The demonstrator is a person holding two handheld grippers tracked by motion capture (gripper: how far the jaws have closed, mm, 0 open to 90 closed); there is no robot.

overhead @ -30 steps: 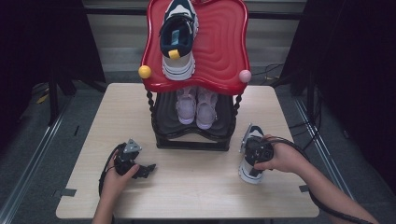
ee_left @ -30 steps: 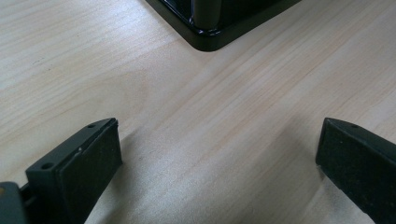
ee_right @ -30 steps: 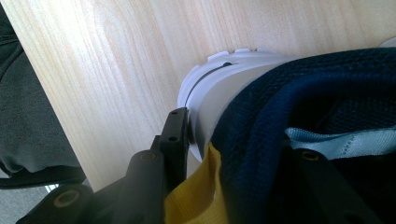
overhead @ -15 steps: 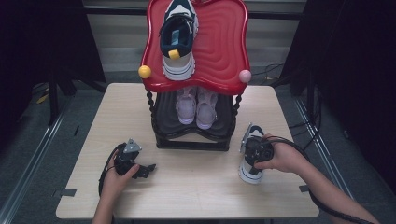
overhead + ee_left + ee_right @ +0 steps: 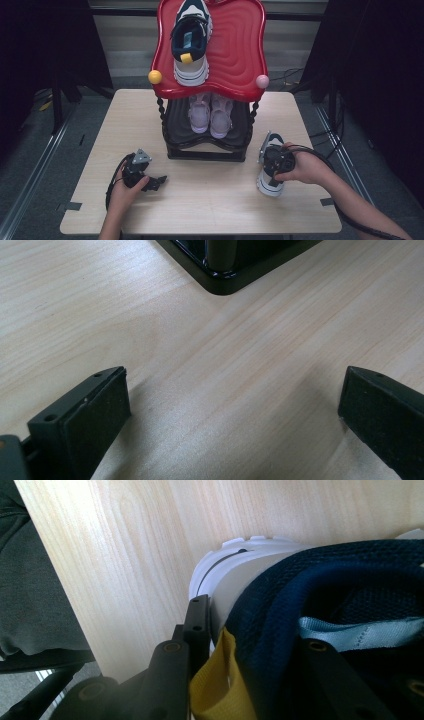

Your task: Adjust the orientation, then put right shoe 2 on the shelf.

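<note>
The right gripper (image 5: 274, 165) is clamping the heel collar of a navy and white sneaker (image 5: 270, 181) that is sitting on the wooden table (image 5: 210, 200), near its right edge and just right of the black lower shelf (image 5: 176, 120) of the shoe rack. Its jaws have just been closing, with the collar between them. The right gripper view is giving what the high view cannot: 1 jaw is pressing outside the white heel (image 5: 220, 580) beside a yellow pull tab (image 5: 220, 690), the other is sitting inside the navy padded collar (image 5: 280, 620) near a pale blue loop (image 5: 360, 630). From above, the hand is covering most of that grip, and the sneaker's toe is partly hidden.

The left gripper (image 5: 150, 181) is resting low over the table's left front, jaws spread wide with bare wood between them; its own view is showing 1 corner of the rack's black base (image 5: 225, 275), cut off at the top.

The high view alone is showing the red top tray (image 5: 240, 55) carrying a matching sneaker (image 5: 191, 40), and 2 pale pink shoes (image 5: 211, 114) on the lower shelf, their toes shadowed
</note>
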